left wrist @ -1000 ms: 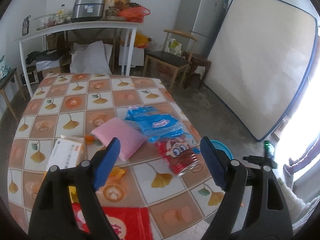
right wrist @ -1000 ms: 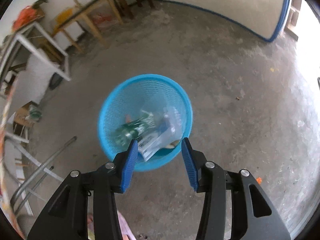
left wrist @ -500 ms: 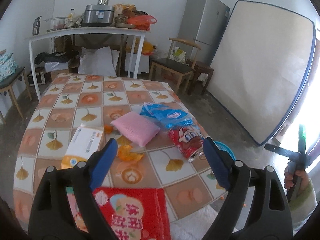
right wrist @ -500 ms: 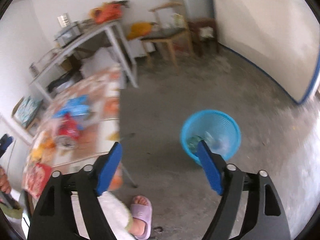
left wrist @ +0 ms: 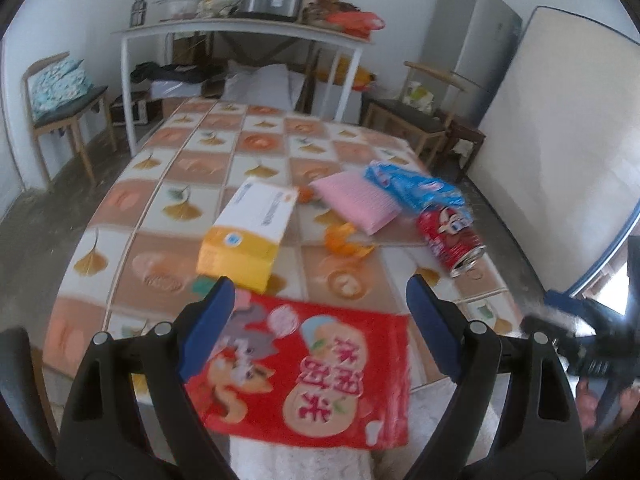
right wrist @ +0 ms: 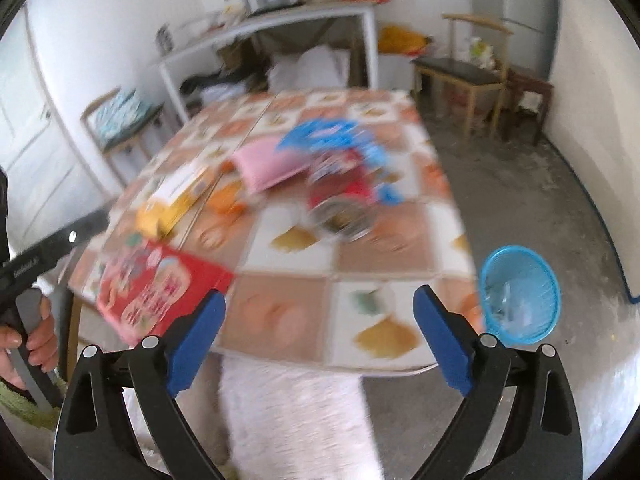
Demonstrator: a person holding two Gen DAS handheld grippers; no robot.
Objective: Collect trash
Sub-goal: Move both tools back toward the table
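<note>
Trash lies on a table with a ginkgo-patterned cloth (left wrist: 192,168): a red snack bag (left wrist: 316,372) at the near edge, a yellow-white box (left wrist: 252,232), orange peel (left wrist: 344,242), a pink pack (left wrist: 356,200), a blue wrapper (left wrist: 416,190) and a red can (left wrist: 450,240) on its side. My left gripper (left wrist: 320,320) is open and empty above the red bag. My right gripper (right wrist: 320,340) is open and empty over the table's near edge. A blue mesh bin (right wrist: 520,292) with trash inside stands on the floor right of the table.
A white fluffy seat (right wrist: 296,420) sits below the table's near edge. Wooden chairs (left wrist: 416,120) and a fridge (left wrist: 472,44) stand at the back right, a white shelf table (left wrist: 240,28) behind, a mattress (left wrist: 560,140) against the right wall.
My right gripper has swung up from over the bin to face the table and has opened wider. My left gripper has drawn back toward the near edge, above the red bag.
</note>
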